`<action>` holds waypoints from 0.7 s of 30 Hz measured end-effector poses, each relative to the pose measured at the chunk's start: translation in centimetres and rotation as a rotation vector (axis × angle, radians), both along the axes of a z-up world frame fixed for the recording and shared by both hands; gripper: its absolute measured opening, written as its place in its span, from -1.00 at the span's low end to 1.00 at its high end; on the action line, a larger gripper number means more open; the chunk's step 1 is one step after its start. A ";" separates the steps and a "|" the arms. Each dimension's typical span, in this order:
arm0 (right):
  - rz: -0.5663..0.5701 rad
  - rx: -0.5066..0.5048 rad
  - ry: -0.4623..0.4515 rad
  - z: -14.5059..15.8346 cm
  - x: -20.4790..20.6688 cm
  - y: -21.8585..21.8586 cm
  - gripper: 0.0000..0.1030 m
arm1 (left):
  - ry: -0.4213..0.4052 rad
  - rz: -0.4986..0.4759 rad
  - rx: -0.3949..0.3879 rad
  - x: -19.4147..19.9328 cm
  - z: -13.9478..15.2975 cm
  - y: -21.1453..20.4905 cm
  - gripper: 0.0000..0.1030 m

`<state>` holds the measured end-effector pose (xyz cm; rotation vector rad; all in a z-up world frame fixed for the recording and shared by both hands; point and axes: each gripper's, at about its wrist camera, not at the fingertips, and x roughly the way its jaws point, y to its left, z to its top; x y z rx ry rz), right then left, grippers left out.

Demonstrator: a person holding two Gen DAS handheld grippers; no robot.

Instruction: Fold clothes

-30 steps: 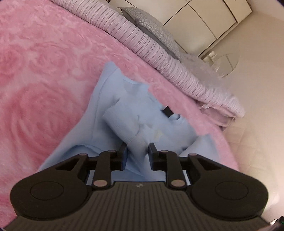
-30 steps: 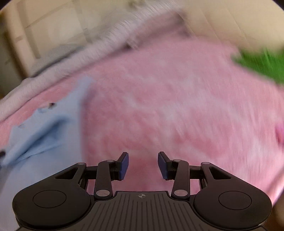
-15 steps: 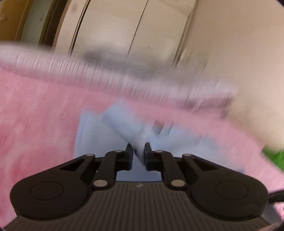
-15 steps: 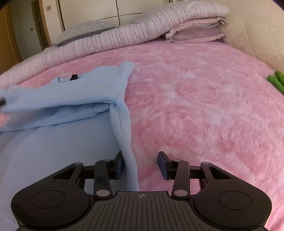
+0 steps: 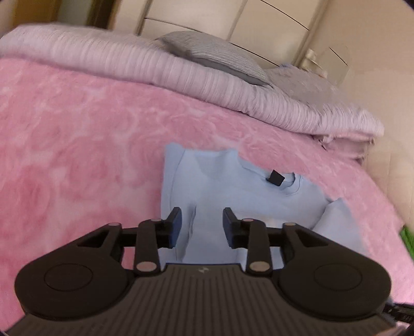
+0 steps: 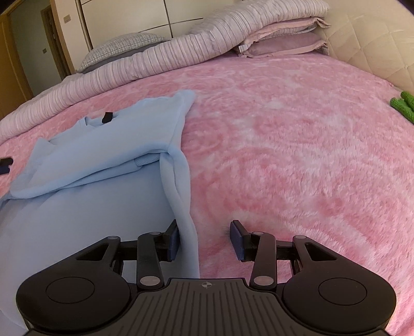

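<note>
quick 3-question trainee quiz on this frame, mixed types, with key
1. True or false: the left gripper is shut on the shirt.
2. What lies between the right gripper fingers? A) pillow B) the shirt's edge C) a green item
3. What colour is the blanket under the shirt?

Key: 1 false, both grippers are open; 2 B; 3 pink.

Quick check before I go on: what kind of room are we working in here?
Most likely a bedroom. The light blue shirt lies on a bed covered with a fluffy pink blanket, pillows are stacked at its head, and pale wardrobe doors stand behind.
</note>
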<state>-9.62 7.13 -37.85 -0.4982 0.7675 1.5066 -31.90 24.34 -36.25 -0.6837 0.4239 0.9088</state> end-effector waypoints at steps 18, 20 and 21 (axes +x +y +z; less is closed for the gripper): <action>0.000 0.000 -0.006 0.1 0.0 0.3 -0.21 | 0.086 0.006 0.116 -0.1 -3.2 2.0 -1.00; 0.010 0.012 -0.019 0.7 -0.2 0.7 -0.21 | 0.079 0.015 0.121 -0.4 -3.2 1.5 -0.98; 0.015 0.018 -0.025 1.0 -0.3 0.9 -0.21 | 0.041 0.028 0.118 -0.8 -2.9 1.5 -0.98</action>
